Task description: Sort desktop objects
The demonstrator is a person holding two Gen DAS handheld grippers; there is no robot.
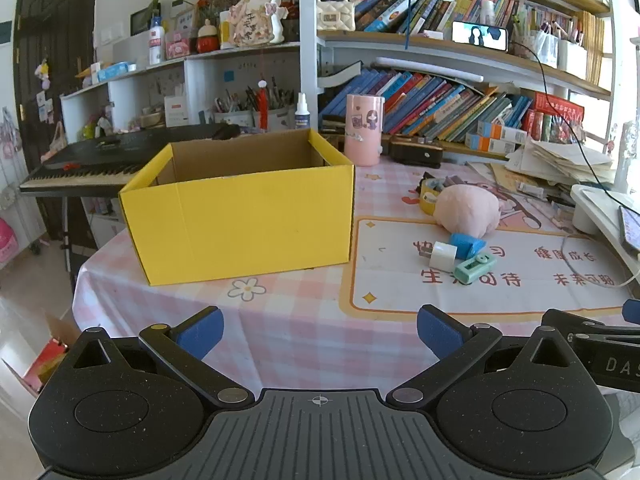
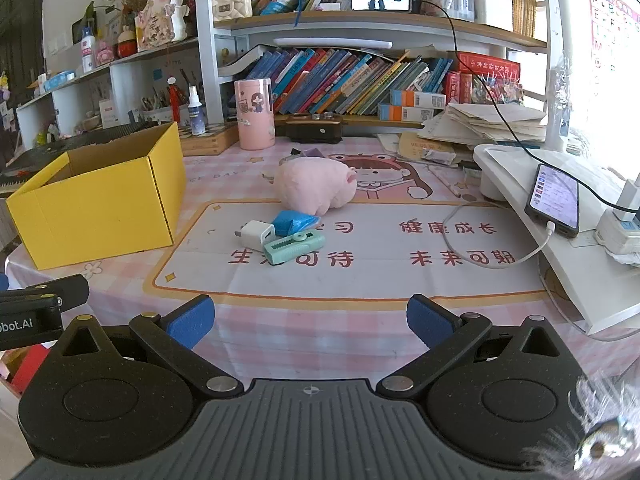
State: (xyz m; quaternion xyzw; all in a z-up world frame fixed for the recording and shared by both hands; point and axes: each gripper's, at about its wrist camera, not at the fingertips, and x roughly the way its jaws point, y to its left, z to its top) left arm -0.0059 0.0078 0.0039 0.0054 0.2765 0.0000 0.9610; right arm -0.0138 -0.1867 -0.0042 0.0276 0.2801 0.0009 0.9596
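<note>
An open yellow cardboard box (image 1: 240,224) stands on the pink checked tablecloth, also in the right wrist view (image 2: 100,208). To its right lie a pink plush toy (image 1: 468,210) (image 2: 316,190), a blue packet (image 1: 466,245) (image 2: 294,222), a white charger plug (image 1: 442,256) (image 2: 256,235) and a mint green correction tape (image 1: 474,267) (image 2: 294,247). A yellow tape roll (image 1: 430,196) sits behind the plush. My left gripper (image 1: 320,330) is open and empty, near the table's front edge. My right gripper (image 2: 311,322) is open and empty, in front of the small objects.
A pink tumbler (image 1: 363,130) (image 2: 255,114) stands behind the box. A white stand with a charging phone (image 2: 554,200) and a white cable (image 2: 472,236) is at the right. Paper stacks (image 2: 484,124) and bookshelves fill the back. A keyboard (image 1: 80,162) is left.
</note>
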